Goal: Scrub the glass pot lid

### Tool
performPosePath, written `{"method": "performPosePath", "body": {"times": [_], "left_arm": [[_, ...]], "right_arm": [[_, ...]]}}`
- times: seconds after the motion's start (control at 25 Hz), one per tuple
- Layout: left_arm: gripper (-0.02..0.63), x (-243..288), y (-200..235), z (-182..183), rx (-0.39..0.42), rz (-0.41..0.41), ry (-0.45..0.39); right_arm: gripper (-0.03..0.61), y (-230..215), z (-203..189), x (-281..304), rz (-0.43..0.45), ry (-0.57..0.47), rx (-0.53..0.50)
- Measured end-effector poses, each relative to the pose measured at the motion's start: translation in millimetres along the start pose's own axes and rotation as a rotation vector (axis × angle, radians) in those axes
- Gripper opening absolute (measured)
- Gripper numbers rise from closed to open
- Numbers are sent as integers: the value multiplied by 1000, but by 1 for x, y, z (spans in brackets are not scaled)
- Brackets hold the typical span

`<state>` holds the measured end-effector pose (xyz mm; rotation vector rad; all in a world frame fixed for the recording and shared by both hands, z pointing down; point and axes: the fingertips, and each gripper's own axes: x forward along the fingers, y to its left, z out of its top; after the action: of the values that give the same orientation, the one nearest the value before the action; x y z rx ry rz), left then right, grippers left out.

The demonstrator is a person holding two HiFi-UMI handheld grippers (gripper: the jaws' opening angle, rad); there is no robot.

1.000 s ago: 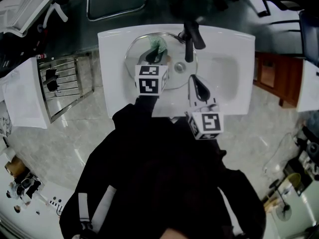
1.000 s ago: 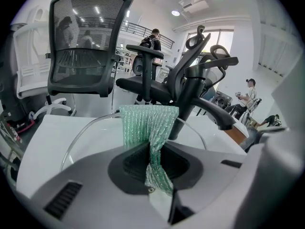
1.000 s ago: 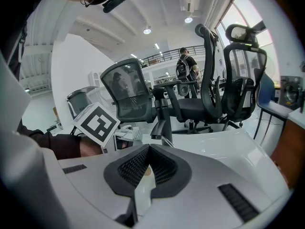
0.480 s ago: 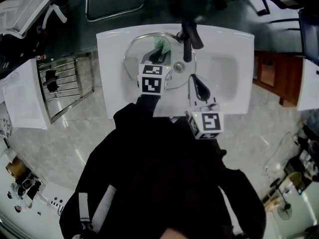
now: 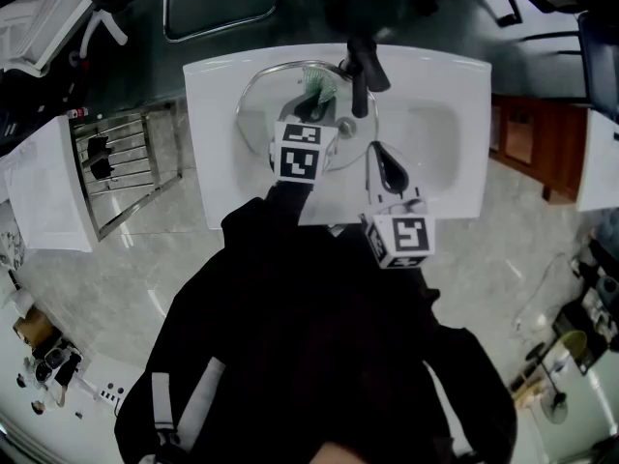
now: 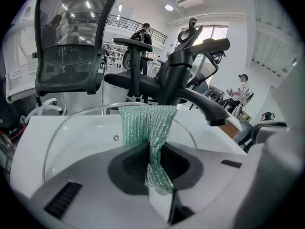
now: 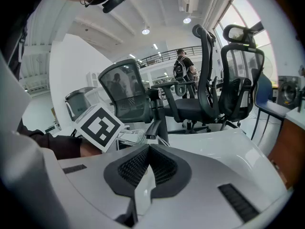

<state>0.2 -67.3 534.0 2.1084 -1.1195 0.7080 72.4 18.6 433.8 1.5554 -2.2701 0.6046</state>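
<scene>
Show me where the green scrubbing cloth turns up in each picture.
Head view: the cloth is top centre, over the lid in the sink, at the tip of the left gripper.
Left gripper view: dead centre, pinched between the jaws and fanning upward.
Right gripper view: cannot tell; a pale ribbed patch left of centre may be it.
Shared landmark: the black faucet, visible in all three views.

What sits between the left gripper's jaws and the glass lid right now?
A green mesh scrubbing cloth: the left gripper pinches its lower end, and the cloth fans out toward the glass pot lid. The left gripper view shows it.
</scene>
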Motion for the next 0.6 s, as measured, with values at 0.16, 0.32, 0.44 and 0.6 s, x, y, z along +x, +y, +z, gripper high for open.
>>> {"method": "performPosePath", "body": {"times": [0.16,0.32,0.44,0.6], "left_arm": [[60,3,-7,-1,14,-16,7],[60,5,-12,-2,24,-29,11],[60,6,-17,-3,40,-42,21],[60,9,-24,-6,70,-58,38]], "right_arm": [[3,1,0,0,1,-2,-1],[3,0,0,-2,0,-3,-1],[3,-2,-1,-3,-4,-4,3],[3,-3,-1,-4,-8,-4,4]]}}
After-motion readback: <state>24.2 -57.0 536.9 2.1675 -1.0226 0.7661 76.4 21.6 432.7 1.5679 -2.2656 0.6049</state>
